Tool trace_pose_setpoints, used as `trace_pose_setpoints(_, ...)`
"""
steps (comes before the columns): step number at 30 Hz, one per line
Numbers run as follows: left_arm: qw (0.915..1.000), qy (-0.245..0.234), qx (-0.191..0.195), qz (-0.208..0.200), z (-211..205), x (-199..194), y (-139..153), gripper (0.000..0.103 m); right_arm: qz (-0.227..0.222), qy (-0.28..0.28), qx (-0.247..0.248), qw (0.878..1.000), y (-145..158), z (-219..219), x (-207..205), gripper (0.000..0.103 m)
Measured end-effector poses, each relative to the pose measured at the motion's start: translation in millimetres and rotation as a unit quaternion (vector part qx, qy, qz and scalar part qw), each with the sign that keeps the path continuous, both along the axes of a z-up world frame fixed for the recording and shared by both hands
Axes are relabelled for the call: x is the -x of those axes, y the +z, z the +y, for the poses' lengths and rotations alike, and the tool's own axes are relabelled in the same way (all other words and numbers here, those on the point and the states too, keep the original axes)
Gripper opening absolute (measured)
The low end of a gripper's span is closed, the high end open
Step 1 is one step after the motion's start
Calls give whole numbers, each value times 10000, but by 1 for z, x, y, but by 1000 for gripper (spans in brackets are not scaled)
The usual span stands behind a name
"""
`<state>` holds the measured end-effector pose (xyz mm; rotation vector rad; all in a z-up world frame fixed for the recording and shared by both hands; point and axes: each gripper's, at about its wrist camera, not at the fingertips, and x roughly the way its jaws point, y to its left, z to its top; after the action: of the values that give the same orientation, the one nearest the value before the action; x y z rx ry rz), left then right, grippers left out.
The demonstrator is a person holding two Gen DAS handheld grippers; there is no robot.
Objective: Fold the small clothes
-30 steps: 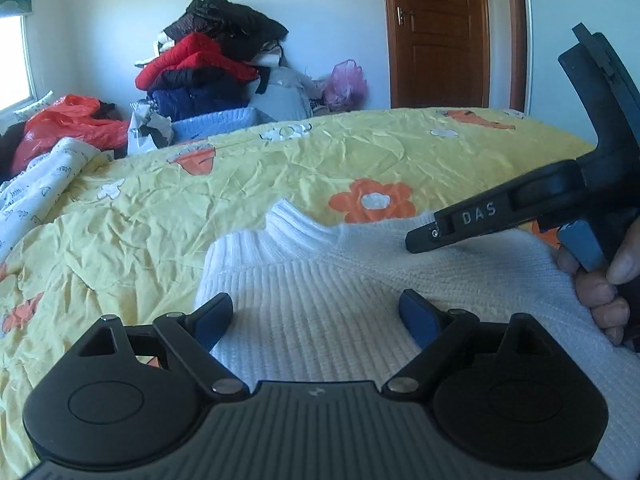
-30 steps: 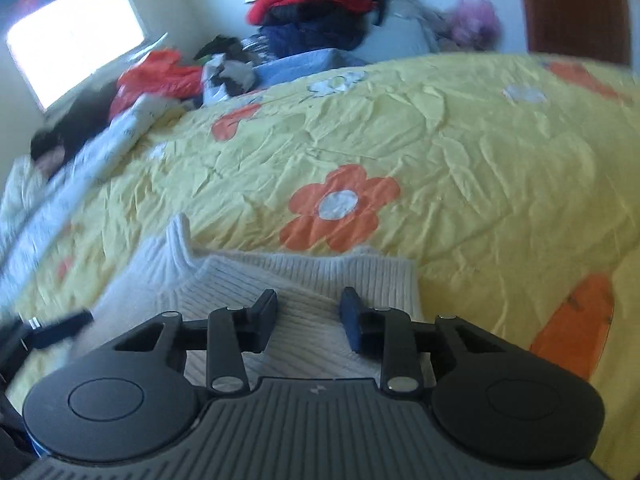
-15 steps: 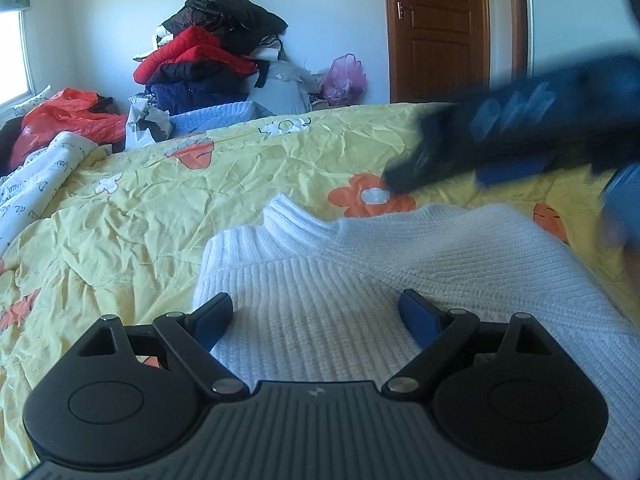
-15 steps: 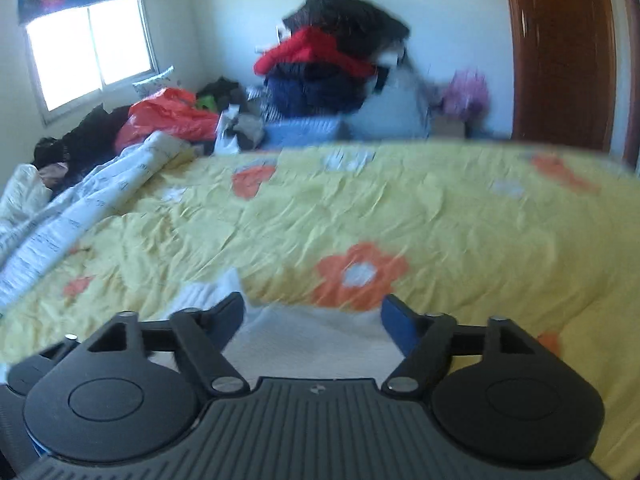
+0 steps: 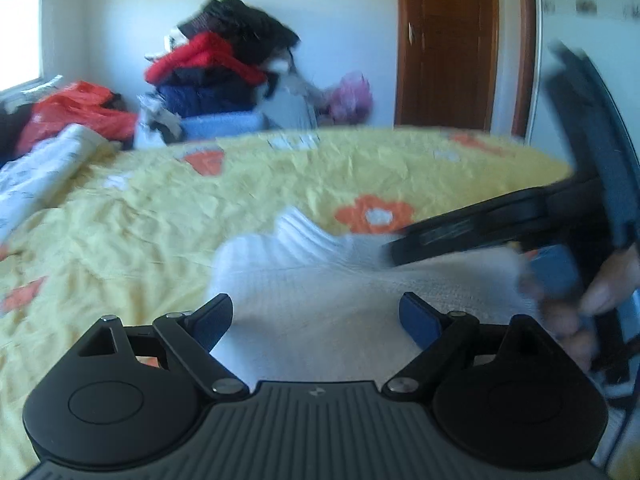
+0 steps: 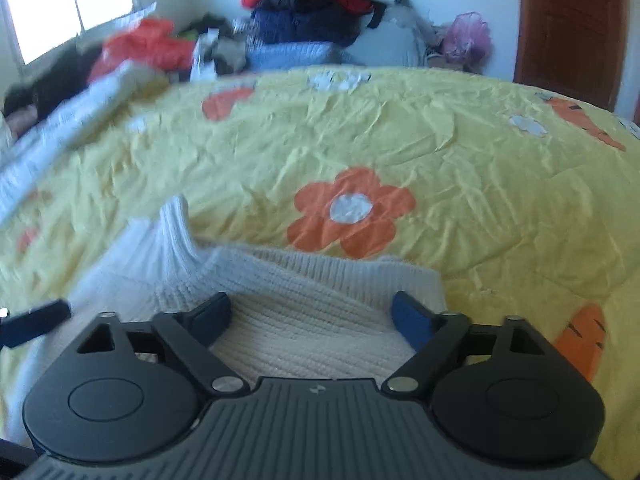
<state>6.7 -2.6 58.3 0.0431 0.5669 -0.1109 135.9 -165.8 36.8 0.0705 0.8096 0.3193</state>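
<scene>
A white ribbed knit sweater [image 5: 320, 280] lies folded on the yellow flowered bedspread [image 5: 160, 208]; its collar sticks up at the far left edge. My left gripper [image 5: 316, 318] is open just above the sweater's near part. My right gripper [image 6: 310, 318] is open low over the sweater [image 6: 300, 312], near its right folded edge. In the left wrist view the right gripper's body [image 5: 520, 224] and the hand holding it show at the right, blurred, over the sweater.
A pile of red, dark and blue clothes [image 5: 224, 76] stands against the far wall. A red bundle and a white printed quilt [image 5: 44, 164] lie at the bed's left side. A brown door [image 5: 448, 44] is at the back right.
The right gripper opened, rose off the sweater, then came back down over its right edge, still open. The left gripper stayed open over the sweater and shifted slightly.
</scene>
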Motion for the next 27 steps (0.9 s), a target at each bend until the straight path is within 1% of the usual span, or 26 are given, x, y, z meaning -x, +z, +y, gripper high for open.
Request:
trace_pose_setpoints(2, 9997, -6, 187, -160, 18, 27, 9, 91, -195, -242, -410, 9987, 18, -27, 22, 75)
trace_pose_setpoints(4, 9995, -32, 274, -174, 35, 50, 11, 91, -406, -291, -868, 9950, 34, -59, 49, 75)
trace_pose_setpoints(5, 9996, -3, 263, -98, 41, 57, 8, 91, -375, -312, -1010, 9937, 38, -74, 60, 71)
trace_pose_setpoints(7, 9996, 56, 251, 65, 46, 65, 1, 91, -114, -355, -1304, 9908, 39, -100, 78, 52)
trace_pose_setpoints(9, 9995, 55, 295, 107, 48, 69, -4, 91, 165, -283, -1460, 9887, 33, -116, 92, 42)
trace_pose_setpoints(12, 9991, -39, 374, 184, 44, 67, -4, 91, 485, -11, -1392, 9891, 22, -113, 105, 43)
trace_pose_setpoints(13, 9990, -109, 376, 203, 42, 66, -4, 91, 472, 18, -1303, 9903, 20, -108, 109, 44)
trace_pose_setpoints(15, 9990, -213, 332, 224, 34, 64, -7, 91, 328, 112, -1076, 9936, 18, -99, 113, 45)
trace_pose_setpoints(17, 9989, -277, 284, 257, 27, 60, -10, 92, 280, 138, -1012, 9944, 18, -94, 112, 44)
trace_pose_setpoints(19, 9989, -262, 272, 260, 23, 59, -10, 92, 63, 136, -663, 9977, 24, -89, 115, 44)
trace_pose_setpoints(20, 9989, -249, 287, 271, 22, 59, -11, 92, -78, 109, -601, 9981, 30, -91, 117, 44)
trace_pose_setpoints(21, 9988, -235, 325, 281, 22, 59, -12, 92, -162, 99, -686, 9975, 36, -94, 118, 44)
trace_pose_setpoints(23, 9984, -212, 426, 313, 24, 57, -15, 92, -46, 198, -919, 9956, 37, -98, 116, 44)
trace_pose_setpoints(25, 9980, -207, 474, 351, 24, 56, -16, 92, 237, 349, -856, 9954, 29, -94, 111, 50)
trace_pose_setpoints(26, 9980, -200, 469, 367, 24, 55, -16, 92, 296, 390, -762, 9959, 23, -90, 109, 51)
trace_pose_setpoints(27, 9981, -204, 444, 376, 24, 55, -15, 92, 262, 458, -778, 9956, 19, -87, 109, 48)
